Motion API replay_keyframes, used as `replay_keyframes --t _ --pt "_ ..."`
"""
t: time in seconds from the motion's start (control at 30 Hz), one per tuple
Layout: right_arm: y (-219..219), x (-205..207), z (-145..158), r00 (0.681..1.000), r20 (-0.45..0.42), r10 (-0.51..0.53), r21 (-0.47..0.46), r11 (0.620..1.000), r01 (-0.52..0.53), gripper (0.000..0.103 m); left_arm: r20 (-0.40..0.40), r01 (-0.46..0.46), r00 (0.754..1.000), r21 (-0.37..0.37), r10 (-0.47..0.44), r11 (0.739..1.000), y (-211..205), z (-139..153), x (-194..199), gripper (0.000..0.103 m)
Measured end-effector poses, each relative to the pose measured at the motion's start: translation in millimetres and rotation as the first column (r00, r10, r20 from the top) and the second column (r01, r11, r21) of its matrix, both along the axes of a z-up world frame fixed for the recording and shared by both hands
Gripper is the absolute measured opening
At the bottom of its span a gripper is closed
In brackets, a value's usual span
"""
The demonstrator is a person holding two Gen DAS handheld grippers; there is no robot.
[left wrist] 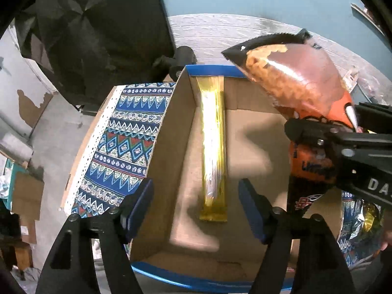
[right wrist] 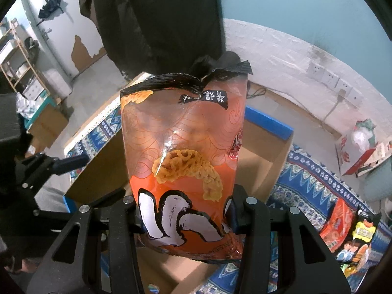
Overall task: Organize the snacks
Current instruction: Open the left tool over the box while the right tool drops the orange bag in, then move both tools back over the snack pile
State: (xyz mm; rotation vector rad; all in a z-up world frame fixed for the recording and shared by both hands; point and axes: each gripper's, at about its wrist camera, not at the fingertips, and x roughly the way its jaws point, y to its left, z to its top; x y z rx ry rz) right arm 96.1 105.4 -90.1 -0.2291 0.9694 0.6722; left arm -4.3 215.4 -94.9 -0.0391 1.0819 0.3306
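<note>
left gripper (left wrist: 196, 210) gaping open over the long gold foil snack bar (left wrist: 212, 144) lying in the blue-rimmed cardboard box (left wrist: 252, 127); right gripper (right wrist: 186, 218) pinching the orange crinkly snack bag (right wrist: 186, 161) above it; blue zigzag-patterned tablecloth (left wrist: 127, 132) underneath; more snack packets (right wrist: 348, 235) off right

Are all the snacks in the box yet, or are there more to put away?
Not yet. One gold packet already lies in the cardboard box, and the left gripper above it is open and empty. The right gripper holds an orange snack bag over the box. At least two more packets still wait on the patterned cloth.
</note>
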Motion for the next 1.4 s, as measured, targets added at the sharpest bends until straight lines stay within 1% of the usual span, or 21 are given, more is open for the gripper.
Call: replay_keyframes --t 0.17,0.23,0.3,0.37,0.47,0.57,0.77,0.87,0.93,1.1,1.2,1.4 --pt "2 4 -6 0.999 -0.028 -0.015 -0.003 1.000 0.015 0.050 0.007 0.008 1.000 0.003 -0.008 1.000 -4 5 -1 0.073" --pt "2 4 -6 0.999 -0.035 -0.019 -0.002 1.000 0.019 0.055 0.011 0.011 1.000 -0.001 -0.011 1.000 -4 7 -2 0.073" --pt "0 3 -4 0.999 -0.030 -0.023 0.002 1.000 0.023 0.065 0.016 0.014 1.000 -0.003 -0.014 1.000 -4 8 -2 0.073" --pt "-1 1 1 1.000 -0.016 -0.026 0.009 1.000 0.026 0.069 0.025 0.020 0.999 -0.003 -0.020 1.000 -5 10 -3 0.073" --pt "-7 -2 8 0.999 0.004 -0.035 0.013 0.999 0.035 0.070 0.032 0.031 0.999 -0.007 -0.031 0.999 -10 13 -2 0.073" --pt "-19 -4 16 0.998 0.012 -0.059 0.014 0.998 0.059 0.077 0.038 0.052 0.998 -0.011 -0.051 0.999 -20 17 1 0.073" --pt "-50 -12 24 0.995 0.022 -0.102 -0.003 0.995 0.102 0.077 0.044 0.115 0.993 -0.033 -0.114 0.993 -49 22 6 0.073" --pt "-69 -16 27 0.992 0.027 -0.126 -0.017 0.992 0.127 0.077 0.045 0.158 0.987 -0.031 -0.156 0.987 -69 25 8 0.073" --pt "-83 -18 28 0.988 0.026 -0.150 -0.025 0.988 0.150 0.077 0.045 0.186 0.982 -0.025 -0.185 0.982 -81 26 8 0.076" --pt "-117 -24 30 0.978 0.016 -0.208 -0.042 0.977 0.208 0.077 0.032 0.263 0.964 -0.022 -0.262 0.965 -114 25 9 0.076" --pt "-139 -29 31 0.971 0.012 -0.240 -0.053 0.969 0.240 0.077 0.025 0.306 0.952 -0.038 -0.305 0.951 -132 22 11 0.076" --pt "-186 -40 33 0.954 0.006 -0.300 -0.058 0.952 0.300 0.079 0.007 0.358 0.934 -0.069 -0.358 0.931 -163 18 15 0.077"
